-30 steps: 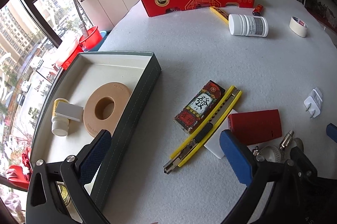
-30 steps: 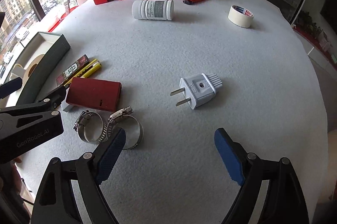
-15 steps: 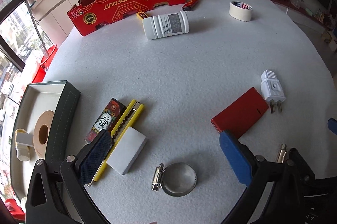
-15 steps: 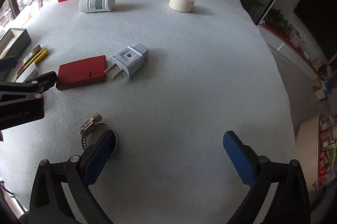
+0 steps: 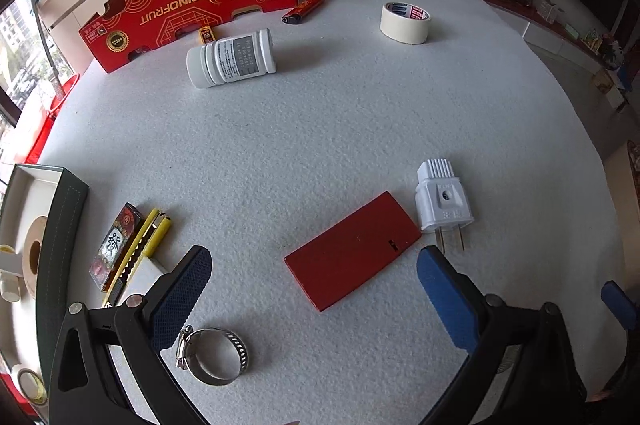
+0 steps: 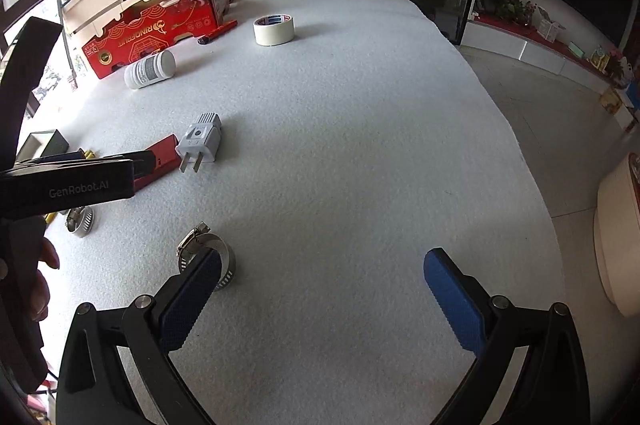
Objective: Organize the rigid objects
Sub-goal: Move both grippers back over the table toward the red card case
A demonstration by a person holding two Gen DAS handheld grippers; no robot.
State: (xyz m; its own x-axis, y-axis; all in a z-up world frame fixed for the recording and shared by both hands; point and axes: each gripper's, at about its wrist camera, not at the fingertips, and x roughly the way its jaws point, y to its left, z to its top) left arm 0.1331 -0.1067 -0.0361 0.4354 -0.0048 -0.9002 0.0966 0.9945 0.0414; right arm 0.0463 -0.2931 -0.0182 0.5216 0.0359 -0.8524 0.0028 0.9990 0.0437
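My left gripper (image 5: 314,299) is open and empty, just above a flat red case (image 5: 352,250) on the white table. A white plug (image 5: 442,199) lies right of the case. A metal hose clamp (image 5: 212,351) lies by the left finger. A green box (image 5: 60,225) at the left holds a tape roll (image 5: 34,255). My right gripper (image 6: 320,299) is open and empty over bare table, with a second hose clamp (image 6: 206,257) at its left finger. The plug (image 6: 200,141) and the left gripper's body (image 6: 68,181) show in the right wrist view.
A white bottle (image 5: 232,59) lies on its side, with a red carton (image 5: 192,13), a lighter (image 5: 304,10) and a masking tape roll (image 5: 405,22) at the far side. A card pack (image 5: 114,243) and yellow cutter (image 5: 140,245) lie by the green box. The table edge (image 6: 516,145) runs along the right.
Both grippers have swung to the right. The left one has left the green box and cutter and now sits over the red case. Both stay open.
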